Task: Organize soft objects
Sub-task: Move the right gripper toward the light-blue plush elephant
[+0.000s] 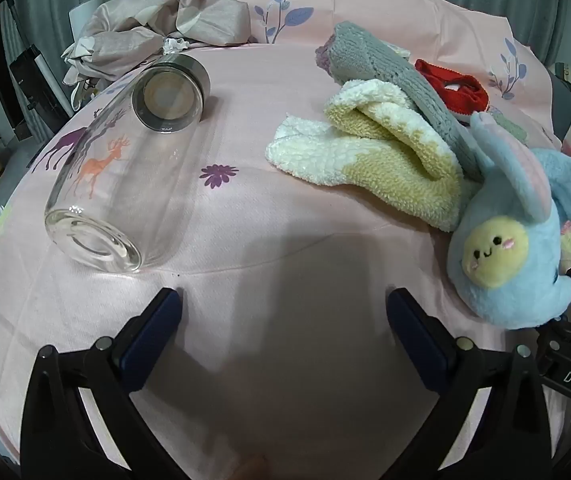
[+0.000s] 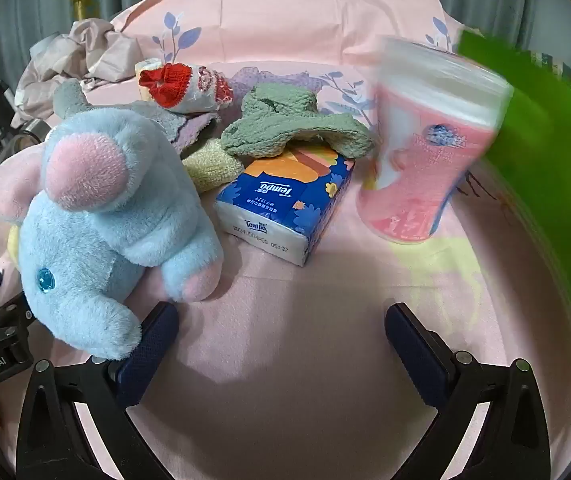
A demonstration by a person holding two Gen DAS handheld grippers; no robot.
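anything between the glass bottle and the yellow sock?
Nothing but pink cloth between glass bottle and yellow sock, in the left wrist view.

The sheet [image 1: 277,216] is pale pink, printed with blue-grey leaf sprigs and a purple flower. The clear glass bottle [image 1: 121,168] carries purple and orange deer. The plush elephant [image 2: 101,216] is light blue with pink ears and a yellow face patch. One fuzzy sock [image 1: 369,152] is cream and yellow, another [image 1: 389,72] grey, a third [image 2: 293,128] sage green. The tissue pack [image 2: 285,204] is blue, orange and white.
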